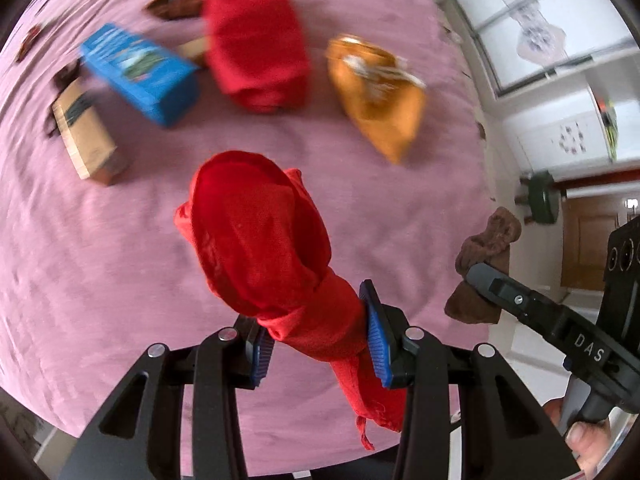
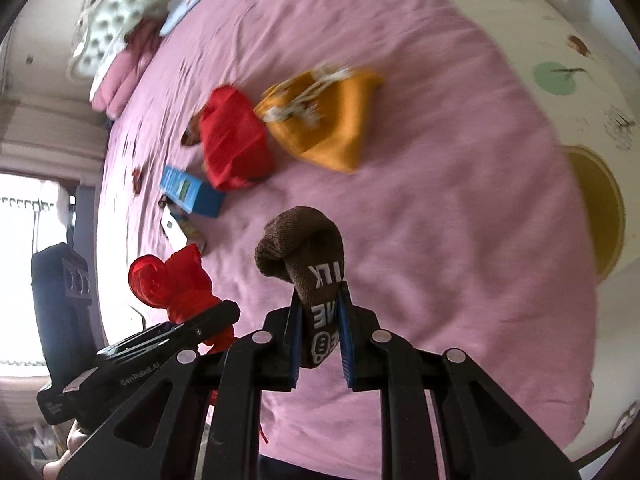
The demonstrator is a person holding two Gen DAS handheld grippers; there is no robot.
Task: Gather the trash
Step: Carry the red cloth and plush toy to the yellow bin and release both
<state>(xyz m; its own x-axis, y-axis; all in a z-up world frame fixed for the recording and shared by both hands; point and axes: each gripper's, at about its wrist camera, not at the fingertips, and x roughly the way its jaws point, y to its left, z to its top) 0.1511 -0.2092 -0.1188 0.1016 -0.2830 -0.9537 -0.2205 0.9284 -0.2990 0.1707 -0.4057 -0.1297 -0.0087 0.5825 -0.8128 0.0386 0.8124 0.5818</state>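
Observation:
My left gripper (image 1: 320, 330) is shut on a bunched red mesh cloth (image 1: 260, 232), lifted above the pink bedspread (image 1: 120, 260). My right gripper (image 2: 320, 334) is shut on a brown sock (image 2: 304, 248) with white lettering, also held clear of the bed. In the left wrist view the right gripper (image 1: 472, 276) shows at the right edge with the brown sock (image 1: 484, 248) in it. In the right wrist view the left gripper (image 2: 224, 314) shows at lower left with the red cloth (image 2: 172, 280).
On the bedspread lie a red fabric bundle (image 1: 256, 40), an orange drawstring bag (image 1: 380, 96), a blue box (image 1: 140, 76), a tan cardboard box (image 1: 84, 132) and a brown item (image 1: 180, 2). Pillows (image 2: 120, 12) sit at the bed's head. A hand (image 1: 580, 436) holds the right gripper.

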